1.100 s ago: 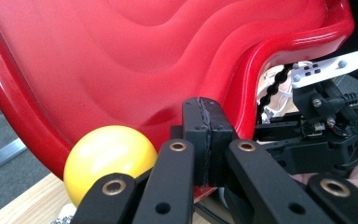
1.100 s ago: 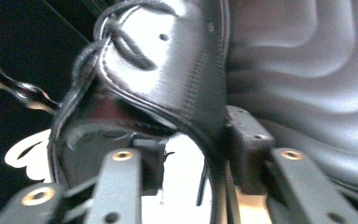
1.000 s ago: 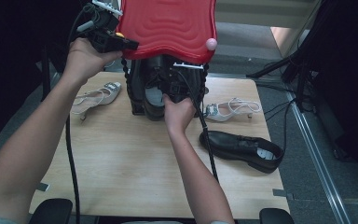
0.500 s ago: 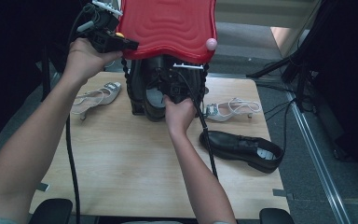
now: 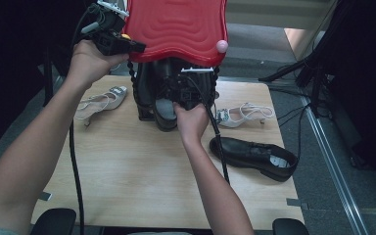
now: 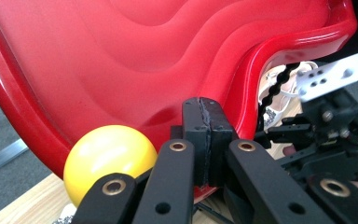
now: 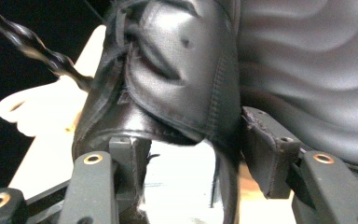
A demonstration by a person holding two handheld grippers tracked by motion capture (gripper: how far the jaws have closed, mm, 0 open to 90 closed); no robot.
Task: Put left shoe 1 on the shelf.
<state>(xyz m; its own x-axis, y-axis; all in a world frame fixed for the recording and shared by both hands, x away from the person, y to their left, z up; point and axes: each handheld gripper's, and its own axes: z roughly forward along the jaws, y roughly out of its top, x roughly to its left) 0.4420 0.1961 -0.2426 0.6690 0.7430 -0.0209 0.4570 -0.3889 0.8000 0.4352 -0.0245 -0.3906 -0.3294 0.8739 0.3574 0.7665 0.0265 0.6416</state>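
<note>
Black shoe (image 5: 165,105) stood toe-first in the dark bin at the table's (image 5: 127,171) far edge in the high view, under the raised red lid (image 5: 176,29); I judged stowing nearly done. Its mate (image 5: 254,156) and two white sandals (image 5: 100,100) (image 5: 242,115) lay outside.

Left gripper view: left gripper (image 6: 207,135) clamped on the lid's rim, beside a yellow ball (image 6: 105,158).

Right gripper view: right gripper (image 7: 196,158) had just been opening, its jaws apart astride the shoe's heel wall. Next I would withdraw it clear of the chain, then fetch the mate.
</note>
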